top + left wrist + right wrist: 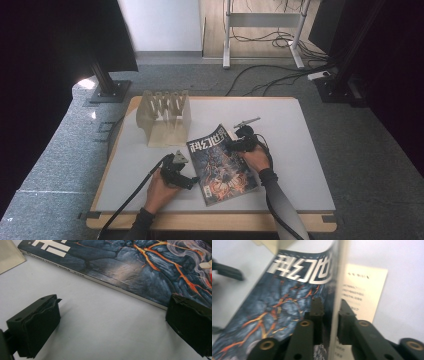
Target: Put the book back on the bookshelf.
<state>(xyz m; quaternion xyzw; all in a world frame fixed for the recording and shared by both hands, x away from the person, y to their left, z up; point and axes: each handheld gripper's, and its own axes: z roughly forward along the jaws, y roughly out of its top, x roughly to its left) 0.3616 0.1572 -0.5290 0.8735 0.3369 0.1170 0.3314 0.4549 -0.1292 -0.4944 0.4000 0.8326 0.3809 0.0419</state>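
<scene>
Glossy dark-blue magazine [221, 164] lies near the desk's [300, 165] front edge. Your right tongs [329, 312] pinch its lifted cover; your left tongs [112, 322] gape empty beside its spine.

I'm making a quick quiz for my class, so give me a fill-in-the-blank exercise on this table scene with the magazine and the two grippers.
1. The right gripper is shut on the magazine's front ____.
2. The left gripper's jaws stand ____, nothing between them.
3. The left gripper sits beside the magazine's ____ edge.
4. The beige rack stands ____ the magazine in the high view.

Missing words: cover; open; spine; behind
</scene>
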